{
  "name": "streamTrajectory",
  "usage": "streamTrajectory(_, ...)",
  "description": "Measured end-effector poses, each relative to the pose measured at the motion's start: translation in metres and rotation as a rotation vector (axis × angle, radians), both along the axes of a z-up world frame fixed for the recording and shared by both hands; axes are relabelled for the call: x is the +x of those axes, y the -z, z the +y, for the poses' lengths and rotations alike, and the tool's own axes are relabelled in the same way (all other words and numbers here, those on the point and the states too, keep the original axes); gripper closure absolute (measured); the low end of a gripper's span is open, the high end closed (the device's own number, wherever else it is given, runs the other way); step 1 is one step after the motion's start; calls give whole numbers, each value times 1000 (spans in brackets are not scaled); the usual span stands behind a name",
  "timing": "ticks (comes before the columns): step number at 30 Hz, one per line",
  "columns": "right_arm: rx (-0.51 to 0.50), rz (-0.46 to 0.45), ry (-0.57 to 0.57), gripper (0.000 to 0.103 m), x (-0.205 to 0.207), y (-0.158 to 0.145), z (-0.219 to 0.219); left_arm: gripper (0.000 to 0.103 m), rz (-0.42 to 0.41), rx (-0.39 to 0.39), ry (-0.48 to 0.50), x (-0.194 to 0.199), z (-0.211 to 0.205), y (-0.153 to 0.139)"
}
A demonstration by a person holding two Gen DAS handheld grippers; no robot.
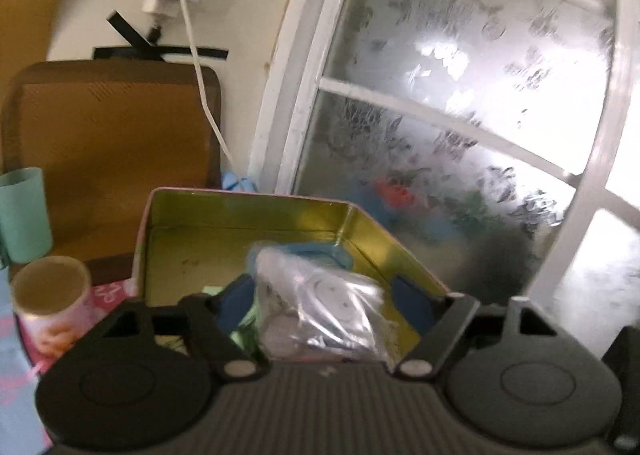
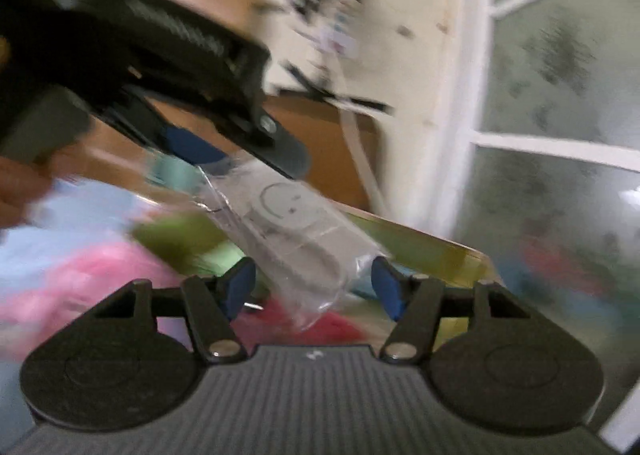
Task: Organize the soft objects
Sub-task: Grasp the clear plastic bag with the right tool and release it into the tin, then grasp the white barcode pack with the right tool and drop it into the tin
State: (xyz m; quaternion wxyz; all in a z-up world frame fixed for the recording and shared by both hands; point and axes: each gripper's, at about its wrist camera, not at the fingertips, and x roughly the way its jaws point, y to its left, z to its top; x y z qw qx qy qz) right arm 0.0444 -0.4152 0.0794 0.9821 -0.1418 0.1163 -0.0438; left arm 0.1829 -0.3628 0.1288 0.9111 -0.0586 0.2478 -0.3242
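A clear plastic packet (image 1: 320, 303) with a grey smiley-face item inside hangs between the fingers of my left gripper (image 1: 326, 303), above an open gold-lined tin box (image 1: 248, 215). The left jaws stand fairly wide, and from this view I cannot tell how they grip the packet. In the right wrist view the left gripper (image 2: 192, 147) reaches in from the upper left, with the packet (image 2: 288, 223) hanging from its blue pads over the box (image 2: 432, 247). My right gripper (image 2: 316, 287) is open just below the packet, not touching it. Blurred pink and green soft things (image 2: 80, 279) lie underneath.
A brown cushion (image 1: 108, 143) leans on the wall behind the box. A mint cup (image 1: 24, 215) and a pink paper cup (image 1: 52, 295) stand at the left. A white cable (image 1: 200, 67) hangs from a wall plug. A frosted glass door (image 1: 460, 115) fills the right.
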Motion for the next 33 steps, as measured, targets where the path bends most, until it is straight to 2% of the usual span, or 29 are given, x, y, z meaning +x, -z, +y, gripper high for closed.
streamTrajectory(2,-21,11,111,34,12,5,-10,19,12,43,-26,5,-15,9)
streamTrajectory(3,19,12,111,30,14,5,-18,19,23,49,-26,6,-18,13)
streamTrajectory(5,82,-4,123,30,9,5,-26,19,39,51,-18,4,-18,21)
streamTrajectory(13,169,-24,98,30,-8,10,-19,20,-4,85,-42,-31,3,26)
streamTrajectory(20,252,-32,38,30,-23,2,0,20,-15,40,-91,-67,52,20)
streamTrajectory(24,297,-34,-10,30,-28,-1,17,20,-2,44,-130,-87,84,27)
streamTrajectory(29,310,-4,-68,30,-29,0,47,20,28,106,-200,-105,119,45)
streamTrajectory(33,279,63,-143,30,-25,5,79,20,84,141,-266,-111,150,63)
